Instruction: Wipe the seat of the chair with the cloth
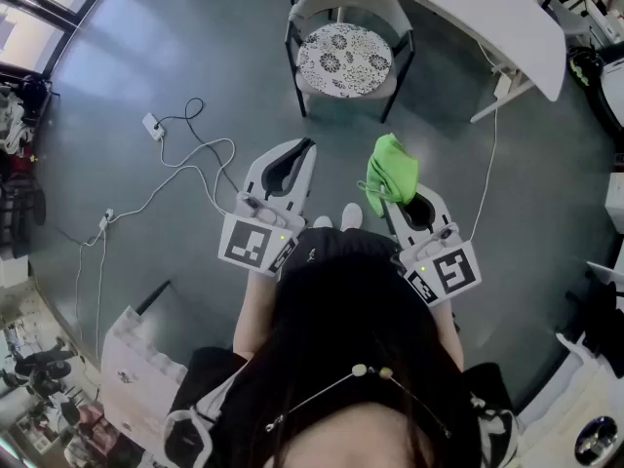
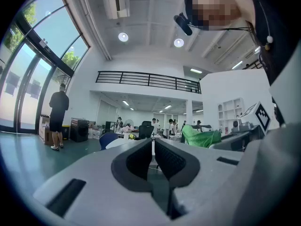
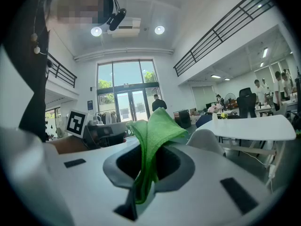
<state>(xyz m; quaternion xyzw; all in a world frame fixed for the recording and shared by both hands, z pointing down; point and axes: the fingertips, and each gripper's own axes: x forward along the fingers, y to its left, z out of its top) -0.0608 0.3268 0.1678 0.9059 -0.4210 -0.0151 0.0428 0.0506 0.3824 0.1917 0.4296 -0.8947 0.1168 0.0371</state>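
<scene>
**One side loaded, one side bare**

Your left gripper (image 2: 152, 144) has its jaws pressed together with nothing between them. The grey shell chair (image 1: 343, 8), with black legs and a round black-and-white patterned seat (image 1: 343, 58), stands ahead, well apart from both. Your right gripper (image 3: 149, 159) is clamped on the crumpled green microfibre cloth (image 3: 153, 126).

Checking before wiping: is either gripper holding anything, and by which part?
The right gripper is shut on the green cloth, pinching a bunched fold; the rest sticks out. The left gripper is shut, holding nothing.
</scene>
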